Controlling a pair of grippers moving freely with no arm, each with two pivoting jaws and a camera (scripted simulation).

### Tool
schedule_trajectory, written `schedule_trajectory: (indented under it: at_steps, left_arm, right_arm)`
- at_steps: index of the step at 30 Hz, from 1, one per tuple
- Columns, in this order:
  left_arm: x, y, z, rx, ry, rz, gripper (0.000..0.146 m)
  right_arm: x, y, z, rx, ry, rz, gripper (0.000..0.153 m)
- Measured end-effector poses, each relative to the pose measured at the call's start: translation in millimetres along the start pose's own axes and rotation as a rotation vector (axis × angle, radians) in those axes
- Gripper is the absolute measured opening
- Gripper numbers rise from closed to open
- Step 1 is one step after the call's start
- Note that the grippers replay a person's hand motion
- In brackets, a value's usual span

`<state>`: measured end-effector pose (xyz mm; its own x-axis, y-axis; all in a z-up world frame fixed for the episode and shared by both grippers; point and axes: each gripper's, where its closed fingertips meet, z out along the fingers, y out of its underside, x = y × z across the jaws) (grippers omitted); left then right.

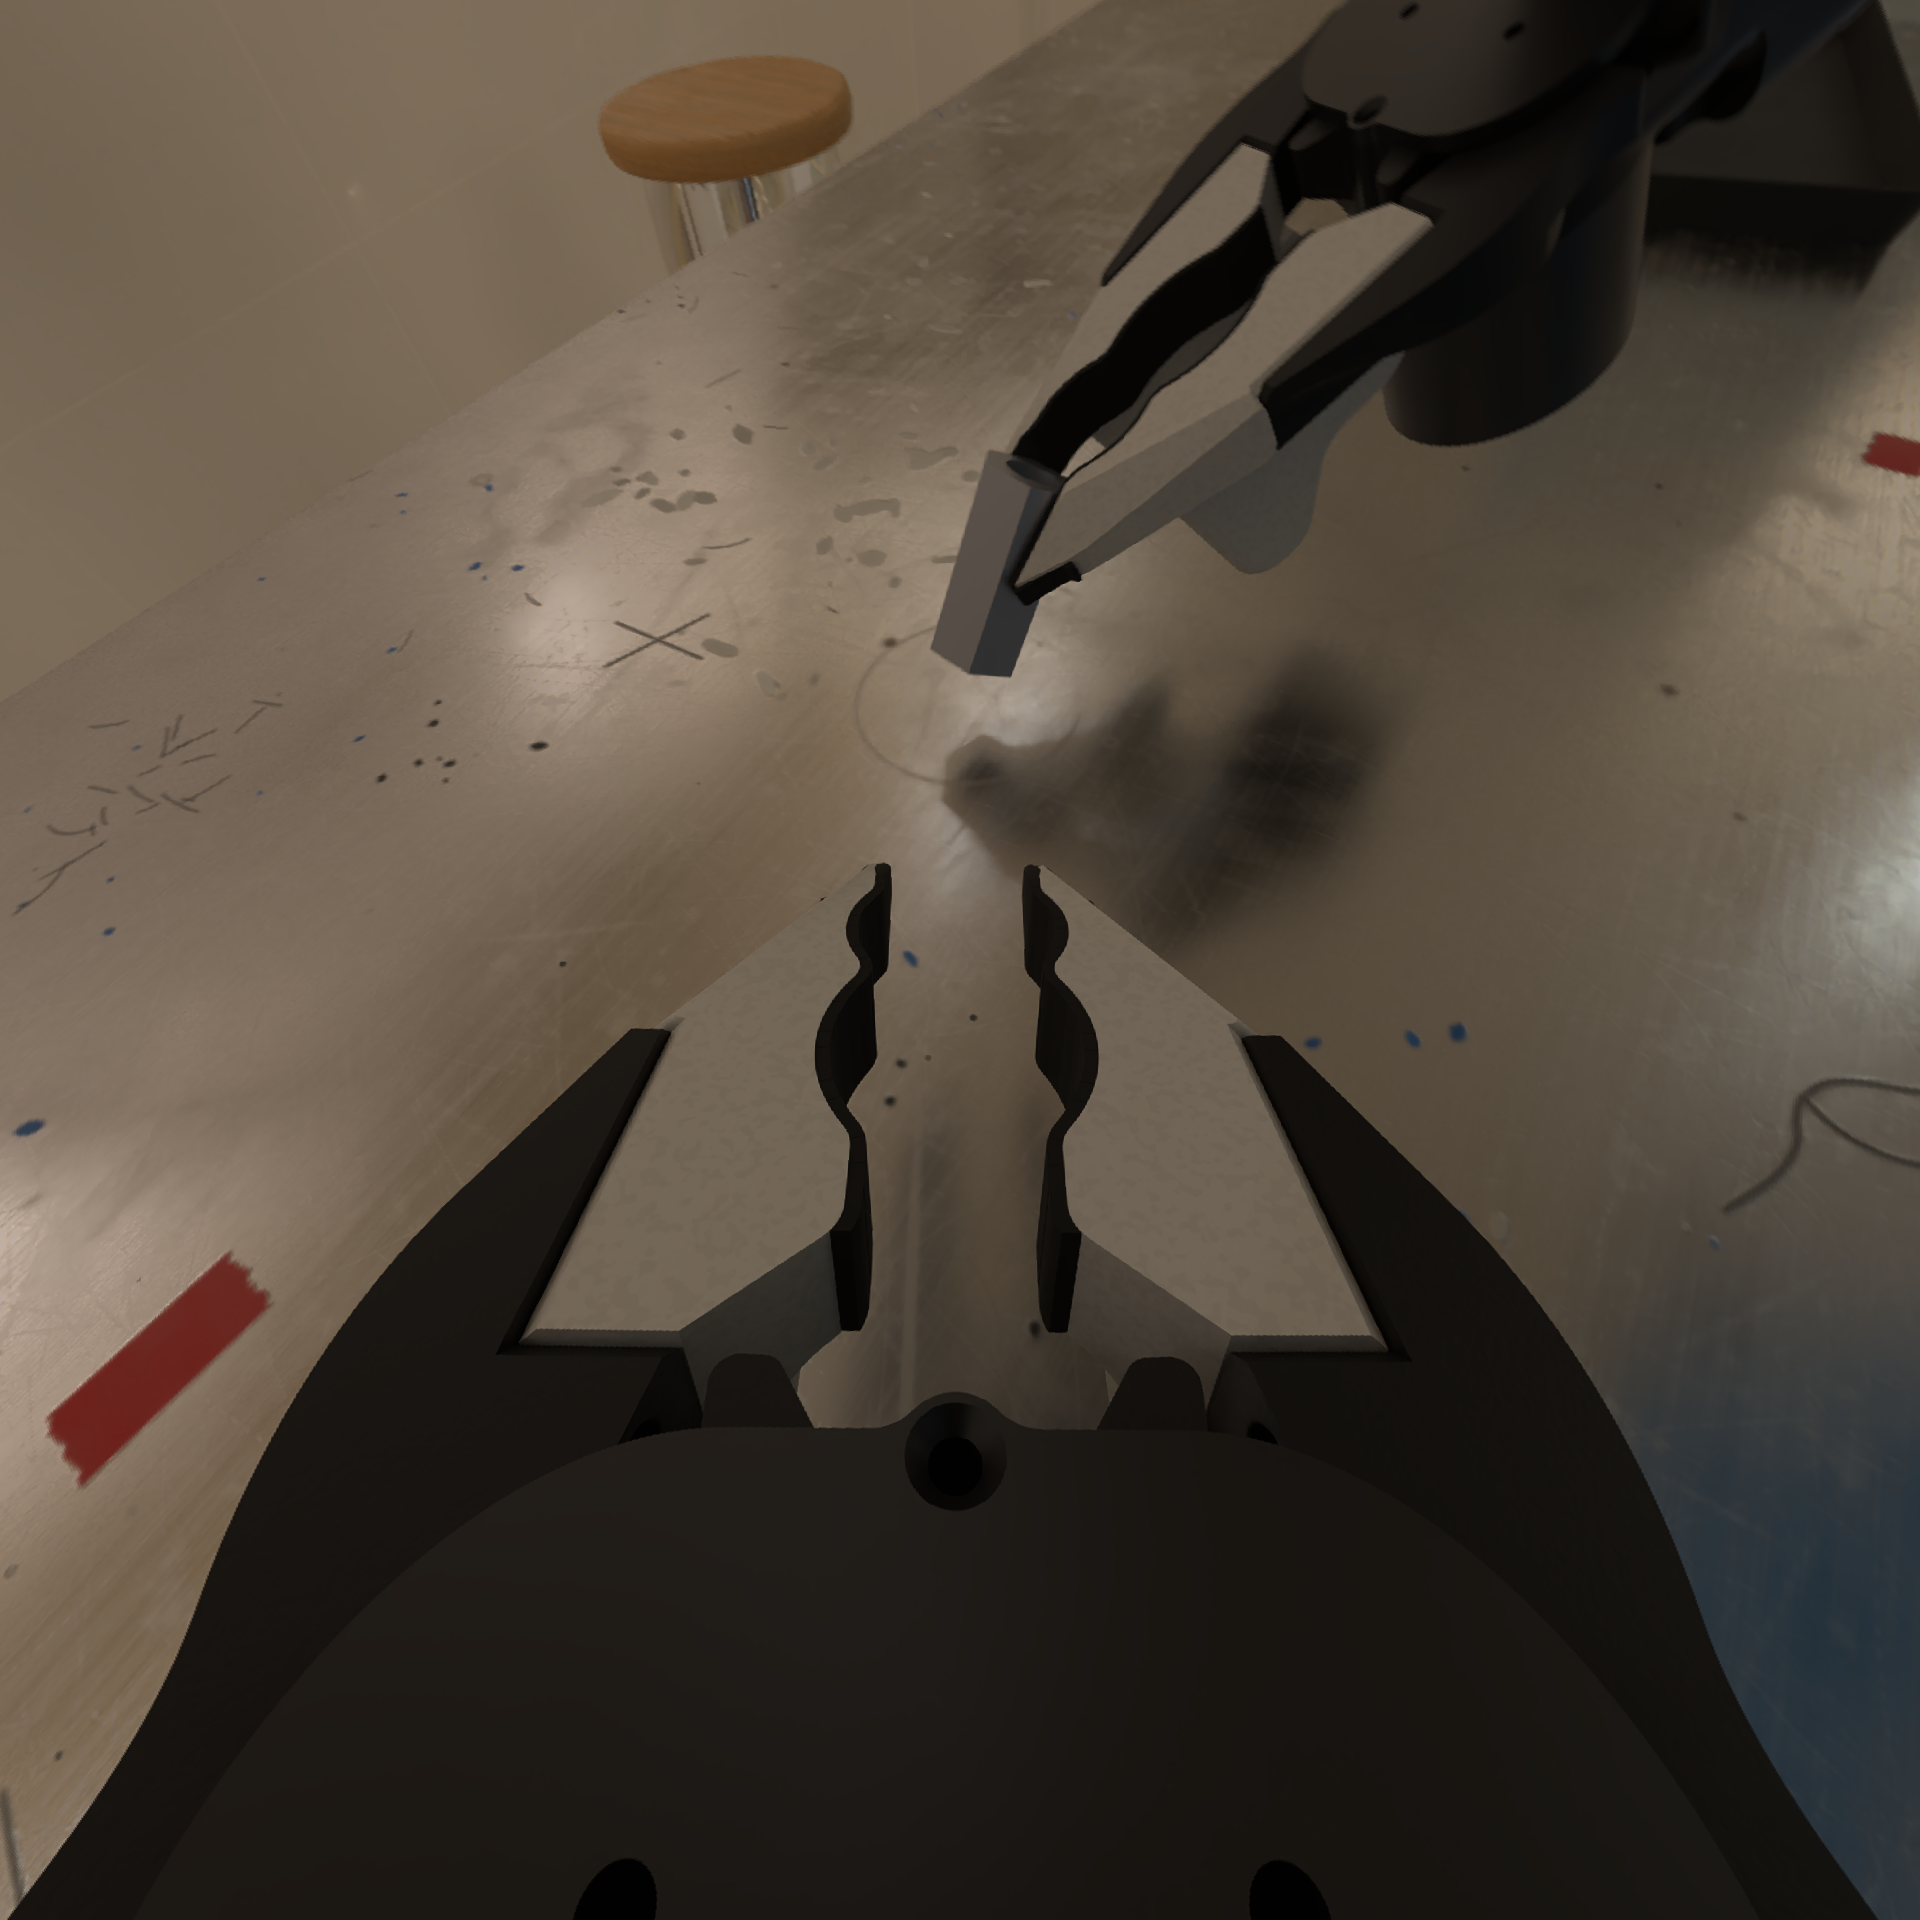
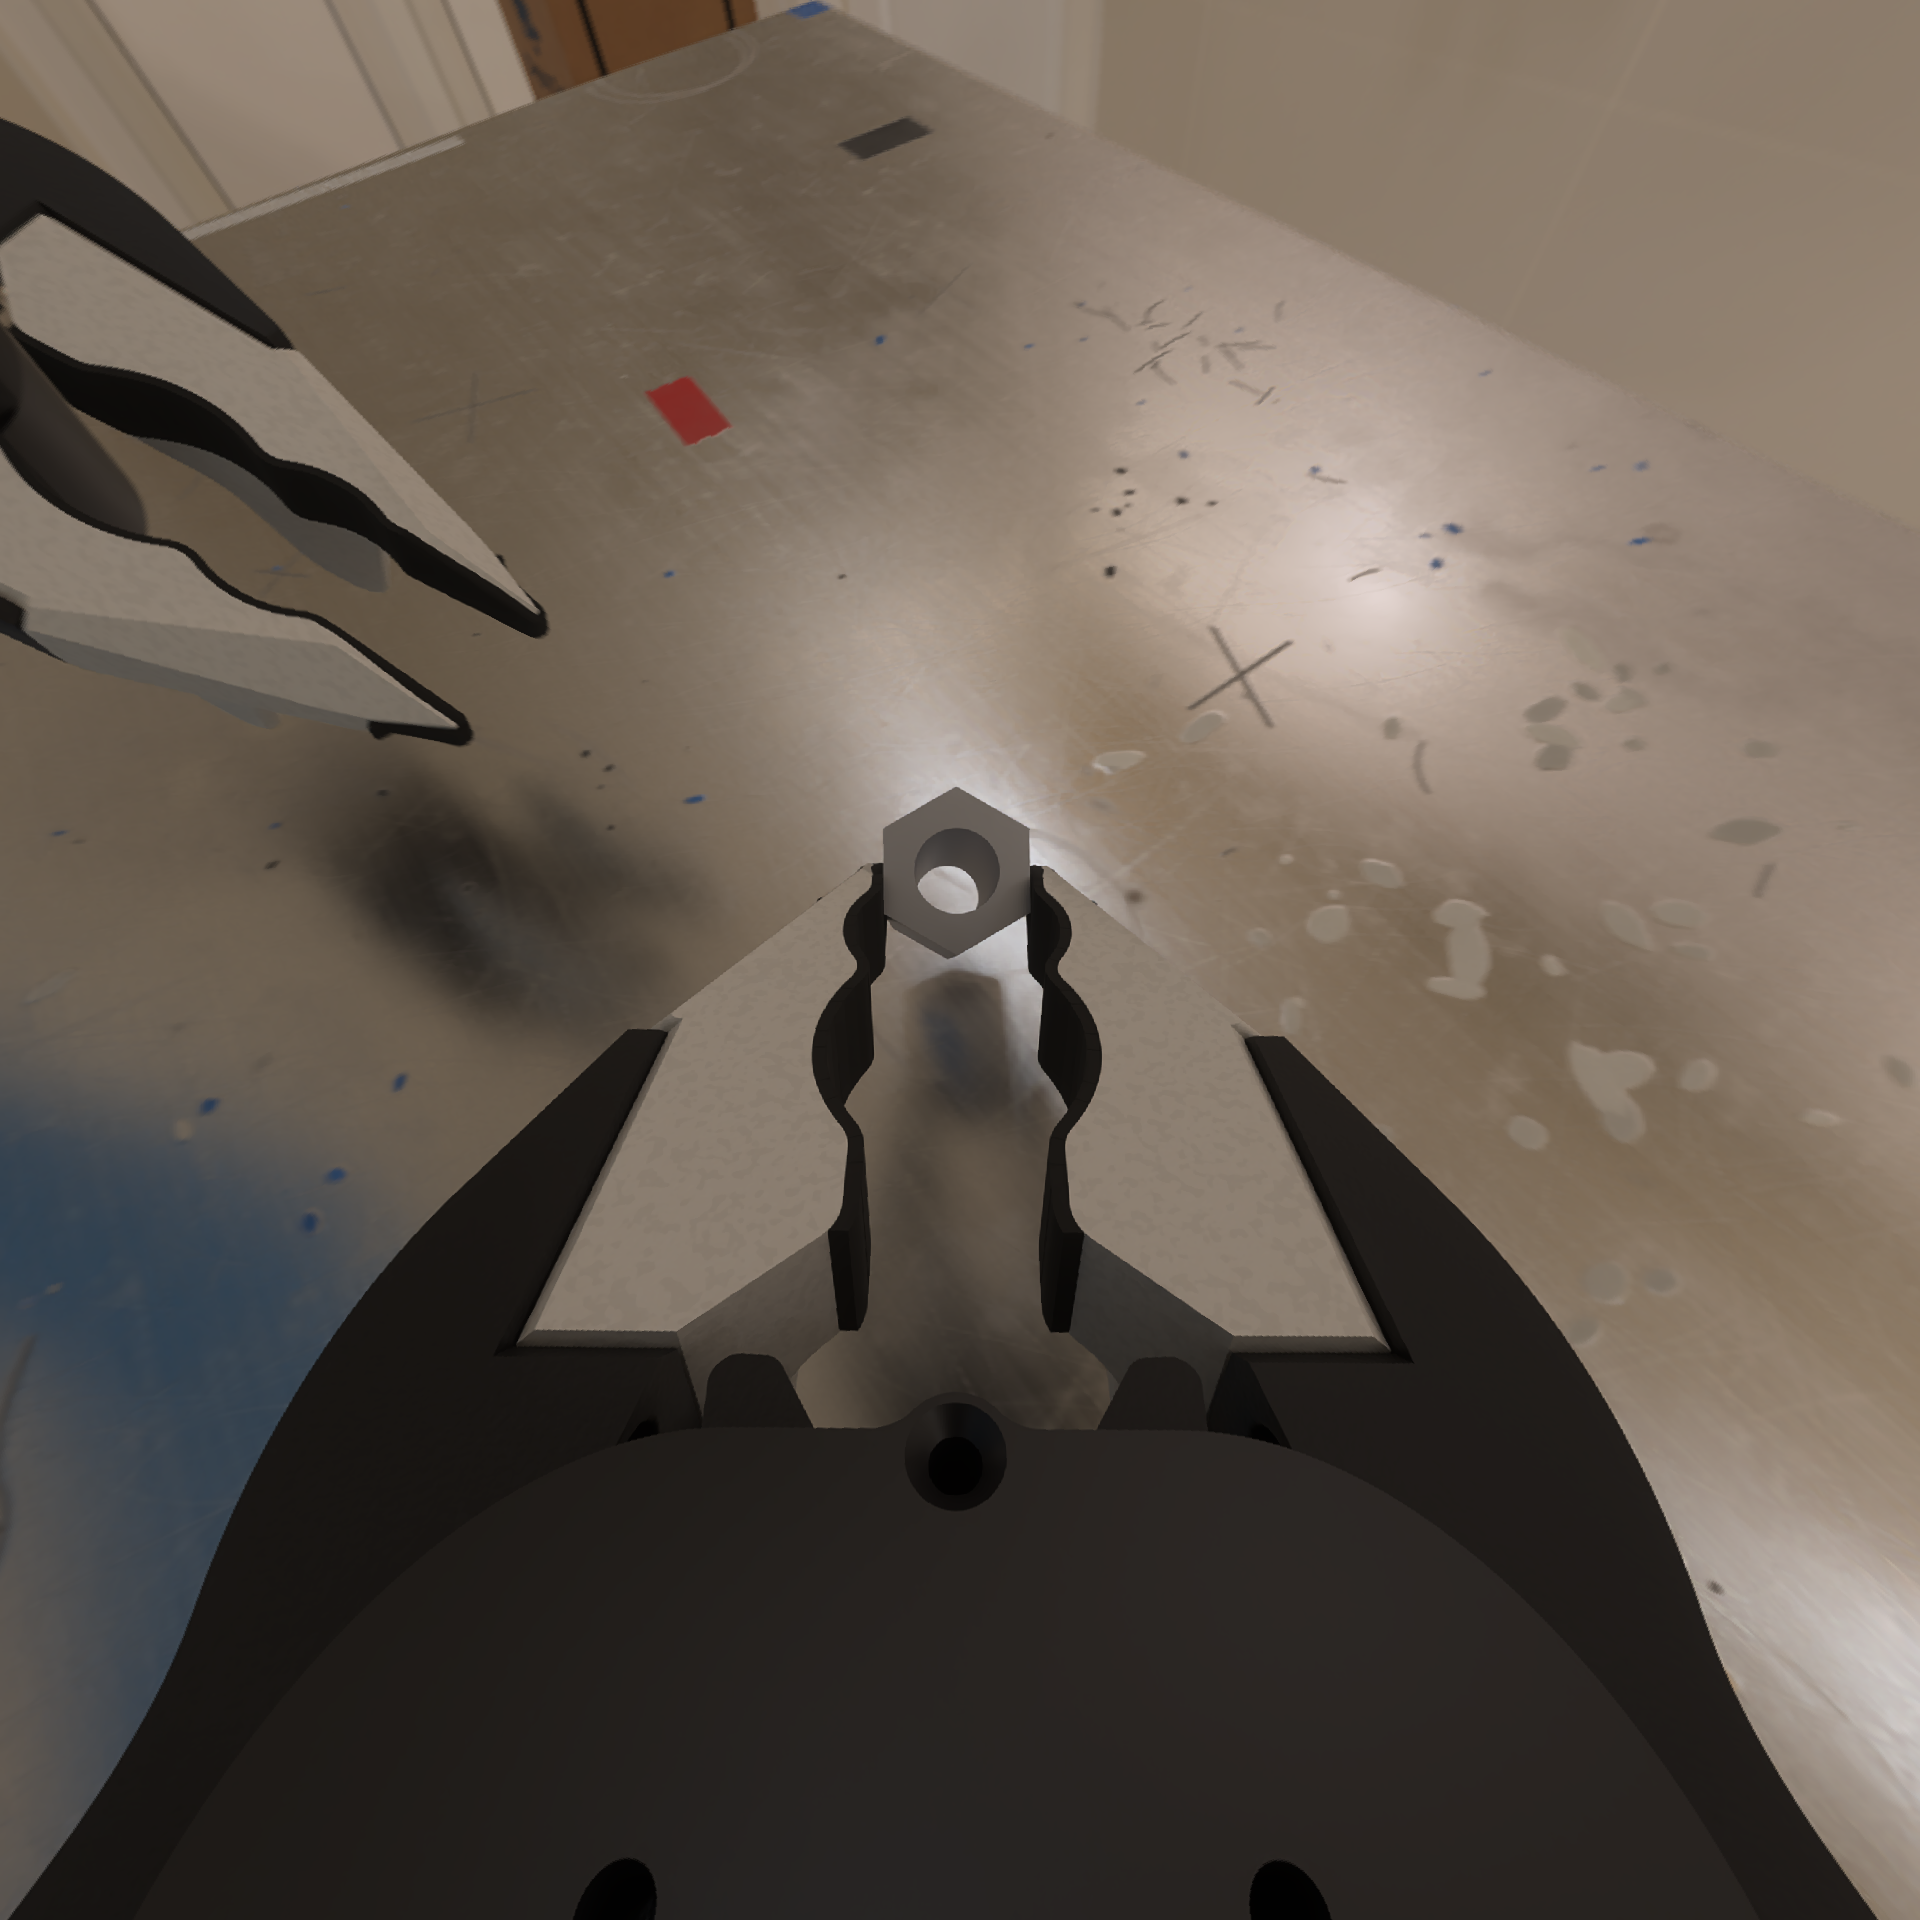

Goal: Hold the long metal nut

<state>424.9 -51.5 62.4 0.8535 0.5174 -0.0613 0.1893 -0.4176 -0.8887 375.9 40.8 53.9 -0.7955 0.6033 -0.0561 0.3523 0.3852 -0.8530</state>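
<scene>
Right wrist view puts the long metal nut (image 2: 954, 875) end-on between your right gripper (image 2: 954, 883) tips, hexagon face and bore toward the camera. You look to be in the holding step itself: the left wrist view shows the nut (image 1: 987, 566) lifted clear of the counter (image 1: 416, 935), pinched near its upper end and hanging tilted. The bite is only at the fingertips, so your next move, as I judge it, calls for a steady wrist and constant squeeze. Your left gripper (image 1: 956, 883) is empty, fingers narrowly parted, nearby and touching nothing.
</scene>
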Motion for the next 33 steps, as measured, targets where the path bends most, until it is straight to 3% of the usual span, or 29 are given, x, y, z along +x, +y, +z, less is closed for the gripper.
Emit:
schedule_trajectory:
  at_steps: [7, 11, 21, 33]
  left_arm:
    - [-16.5, -1.0, 4.9, 0.036, -0.051, 0.052, 0.027]
    - [-13.3, -7.9, 4.5, 0.091, -0.028, 0.114, 0.027]
    - [-15.9, -25.5, -16.5, 0.293, 0.057, -0.018, 0.027]
    - [-9.9, -4.5, -15.5, 0.141, 0.05, -0.029, 0.025]
  right_arm:
    - [40.8, -11.5, -14.0, 0.122, 0.17, -0.059, 0.026]
    - [45.7, -15.0, -20.0, 0.174, 0.156, -0.026, 0.026]
    - [38.5, -11.8, -16.4, 0.171, 0.133, -0.014, 0.026]
    - [43.0, -9.4, -17.2, 0.171, 0.148, 0.001, 0.026]
